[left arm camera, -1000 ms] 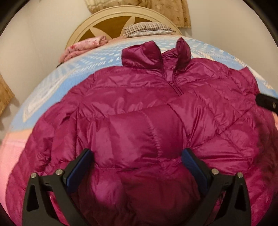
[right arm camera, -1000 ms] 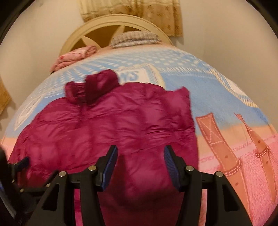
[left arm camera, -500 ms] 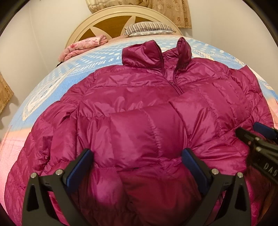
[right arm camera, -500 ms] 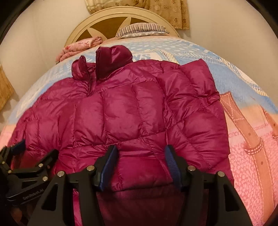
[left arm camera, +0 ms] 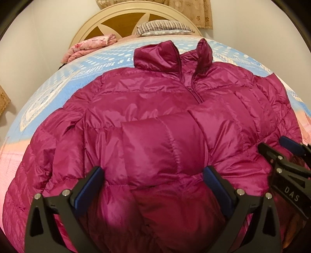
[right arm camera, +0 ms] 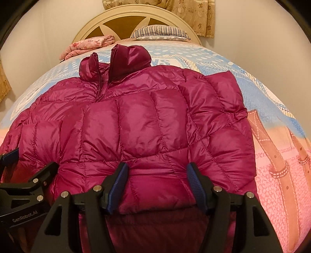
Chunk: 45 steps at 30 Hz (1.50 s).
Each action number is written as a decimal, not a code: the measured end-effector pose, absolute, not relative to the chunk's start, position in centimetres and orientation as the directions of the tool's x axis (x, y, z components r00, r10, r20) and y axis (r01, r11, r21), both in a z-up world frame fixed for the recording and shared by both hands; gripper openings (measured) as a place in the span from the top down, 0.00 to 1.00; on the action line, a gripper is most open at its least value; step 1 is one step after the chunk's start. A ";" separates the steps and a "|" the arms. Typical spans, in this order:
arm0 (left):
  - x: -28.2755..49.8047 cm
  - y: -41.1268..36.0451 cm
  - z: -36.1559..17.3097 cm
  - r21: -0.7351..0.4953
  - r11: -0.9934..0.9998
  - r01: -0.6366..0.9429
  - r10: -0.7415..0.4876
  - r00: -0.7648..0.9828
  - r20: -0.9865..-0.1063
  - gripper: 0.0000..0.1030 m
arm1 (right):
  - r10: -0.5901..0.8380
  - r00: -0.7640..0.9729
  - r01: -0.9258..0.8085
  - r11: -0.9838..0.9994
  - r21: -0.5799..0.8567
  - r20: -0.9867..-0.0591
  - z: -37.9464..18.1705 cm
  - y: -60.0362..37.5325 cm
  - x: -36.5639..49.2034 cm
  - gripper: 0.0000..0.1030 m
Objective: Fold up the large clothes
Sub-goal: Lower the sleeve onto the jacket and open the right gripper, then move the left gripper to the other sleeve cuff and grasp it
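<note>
A magenta puffer jacket point(left arm camera: 151, 116) lies front up on the bed, its collar point(left arm camera: 155, 56) toward the headboard. My left gripper point(left arm camera: 153, 171) stands wide open over the jacket's lower left part, its pads beside a puffed panel without pinching it. My right gripper point(right arm camera: 156, 169) is at the lower right hem of the jacket point(right arm camera: 136, 124). Its jaws have spread, and a fold of the hem bulges between the pads. Each gripper also shows in the other's view: the right gripper point(left arm camera: 278, 145) at the right edge, the left gripper point(right arm camera: 29, 163) at the left edge.
The bed cover point(right arm camera: 272, 155) is blue toward the head and pink near me. A striped pillow point(left arm camera: 165, 28) and folded pink bedding point(left arm camera: 91, 45) lie by the round headboard point(right arm camera: 136, 17). Curtains point(right arm camera: 194, 15) hang on the wall behind.
The right gripper has come down toward the bed and its jaws have widened. The jacket's right side now lies spread flat. The left gripper kept still.
</note>
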<state>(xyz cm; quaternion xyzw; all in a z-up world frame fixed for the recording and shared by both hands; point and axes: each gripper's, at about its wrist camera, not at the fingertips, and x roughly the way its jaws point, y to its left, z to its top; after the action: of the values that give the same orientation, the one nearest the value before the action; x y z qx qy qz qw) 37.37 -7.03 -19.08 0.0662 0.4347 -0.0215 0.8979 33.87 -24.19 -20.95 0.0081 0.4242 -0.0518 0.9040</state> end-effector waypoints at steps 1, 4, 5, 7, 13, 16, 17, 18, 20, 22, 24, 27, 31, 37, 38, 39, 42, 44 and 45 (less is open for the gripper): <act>37.2 -7.0 -18.9 0.098 0.990 0.105 0.013 0.616 -0.787 0.00 | -0.087 0.634 0.101 0.994 -0.029 -0.768 -21.0 -24.2 33.9 0.37; 36.0 -5.9 -18.0 0.073 0.992 0.105 -0.009 0.629 -0.777 0.00 | -0.086 0.635 0.103 0.994 -0.027 -0.768 -21.0 -24.2 33.9 0.37; 35.1 -5.2 -17.6 0.065 0.992 0.107 -0.019 0.639 -0.769 0.00 | -0.087 0.635 0.103 0.994 -0.027 -0.768 -21.0 -24.2 33.9 0.37; 34.0 -4.2 -17.0 0.077 0.992 0.102 -0.010 0.657 -0.754 0.00 | -0.089 0.634 0.103 0.994 -0.029 -0.768 -21.0 -24.2 33.9 0.37; 30.4 0.3 -15.6 0.087 0.996 0.018 0.050 0.700 -0.712 0.00 | -0.090 0.635 0.104 0.994 -0.031 -0.767 -21.0 -24.2 33.9 0.37; 29.3 2.0 -15.0 0.092 0.995 -0.026 0.083 0.714 -0.695 0.00 | -0.090 0.635 0.104 0.994 -0.031 -0.767 -21.0 -24.2 33.9 0.37; 28.8 2.5 -14.7 0.090 0.995 -0.039 0.090 0.721 -0.687 0.00 | -0.091 0.635 0.104 0.994 -0.032 -0.767 -21.0 -24.2 33.9 0.37; 28.4 2.9 -14.5 0.089 0.995 -0.047 0.095 0.729 -0.678 0.00 | -0.091 0.635 0.103 0.994 -0.033 -0.767 -21.0 -24.2 33.9 0.37; 26.9 4.2 -14.1 0.107 0.991 -0.074 0.127 0.744 -0.656 0.00 | -0.090 0.636 0.104 0.994 -0.031 -0.767 -20.9 -24.2 33.9 0.37; 25.8 5.3 -14.1 0.127 0.987 -0.096 0.156 0.749 -0.644 0.00 | -0.092 0.635 0.104 0.994 -0.033 -0.767 -20.9 -24.1 33.9 0.37; 24.5 7.0 -14.3 0.163 0.978 -0.133 0.207 0.746 -0.632 0.00 | -0.092 0.635 0.104 0.994 -0.033 -0.767 -21.0 -24.2 33.9 0.37; 22.7 9.8 -14.3 0.181 0.964 -0.193 0.264 0.739 -0.620 0.00 | -0.091 0.636 0.104 0.994 -0.032 -0.767 -20.9 -24.2 33.9 0.37; 20.3 14.2 -14.5 0.184 0.938 -0.295 0.343 0.705 -0.621 0.00 | -0.091 0.637 0.104 0.994 -0.032 -0.766 -20.9 -24.2 33.9 0.37; 17.5 19.2 -16.4 0.125 0.906 -0.405 0.378 0.640 -0.669 0.00 | -0.092 0.637 0.104 0.994 -0.032 -0.766 -20.9 -24.2 33.8 0.37; 17.4 19.5 -16.8 0.114 0.905 -0.410 0.370 0.629 -0.684 0.00 | -0.091 0.637 0.104 0.994 -0.032 -0.766 -20.9 -24.2 33.8 0.37; 17.2 19.9 -17.3 0.099 0.905 -0.415 0.360 0.619 -0.698 0.00 | -0.091 0.637 0.105 0.994 -0.031 -0.766 -20.9 -24.2 33.8 0.37; 16.9 20.9 -18.4 0.013 0.904 -0.428 0.299 0.608 -0.736 0.00 | -0.092 0.637 0.105 0.994 -0.032 -0.766 -20.9 -24.2 33.8 0.37; 17.1 21.4 -18.5 -0.066 0.900 -0.431 0.245 0.626 -0.741 0.00 | -0.092 0.637 0.105 0.994 -0.032 -0.765 -20.9 -24.2 33.8 0.36; 17.3 21.6 -18.6 -0.101 0.898 -0.429 0.221 0.636 -0.740 0.01 | -0.092 0.637 0.105 0.994 -0.032 -0.765 -20.9 -24.2 33.8 0.36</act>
<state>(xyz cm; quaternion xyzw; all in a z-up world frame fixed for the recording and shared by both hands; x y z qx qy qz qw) 17.29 21.59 -18.55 -0.1348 0.3862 0.1815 0.8943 33.76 -24.18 -20.92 0.0075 0.4226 -0.0545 0.9047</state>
